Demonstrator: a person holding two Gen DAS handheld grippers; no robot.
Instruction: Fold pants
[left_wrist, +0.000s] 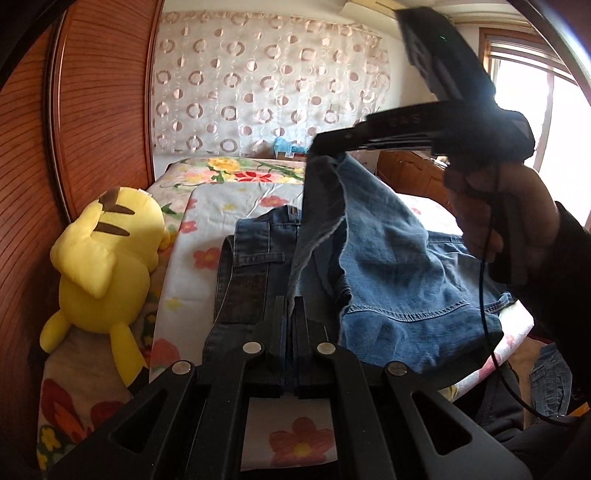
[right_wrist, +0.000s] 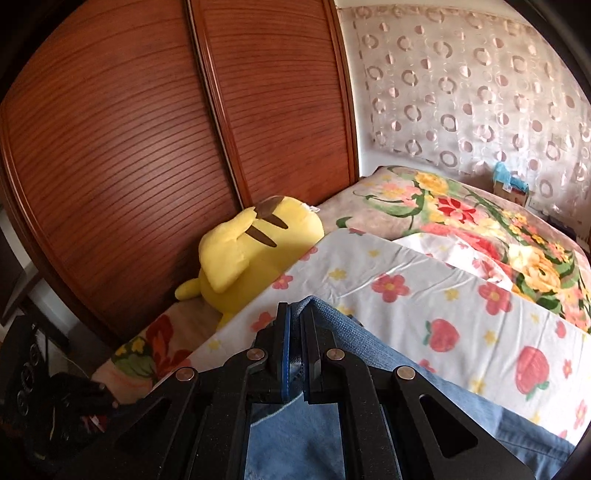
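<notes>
1. Blue denim fills the left wrist view. The pants (left_wrist: 388, 266) lie on the flowered sheet (left_wrist: 192, 266) of the bed, with one part lifted into the air.
2. The left gripper (left_wrist: 291, 306) has its jaws squeezed tight on an edge of the cloth, low and close to the bed.
3. The right gripper (left_wrist: 325, 142) is held up high in a hand (left_wrist: 506, 214). It pinches the top of the lifted part, which hangs down like a curtain.
4. This looks like the middle of a fold. Next, both grippers probably need to carry the lifted cloth over the part that lies flat, then lay it down smooth.
5. A yellow plush toy (left_wrist: 107, 258) sits near, at the side of the bed. A black cable (left_wrist: 484, 295) hangs by the hand and could catch on the cloth.
6. In the right wrist view, the right gripper (right_wrist: 295, 317) has its jaws closed on a fold of the denim, above the sheet (right_wrist: 406, 295).
7. The plush toy (right_wrist: 251, 251) leans by the wooden doors (right_wrist: 147, 147), well clear of the fold. A flowered blanket (right_wrist: 480, 221) lies further back.
</notes>
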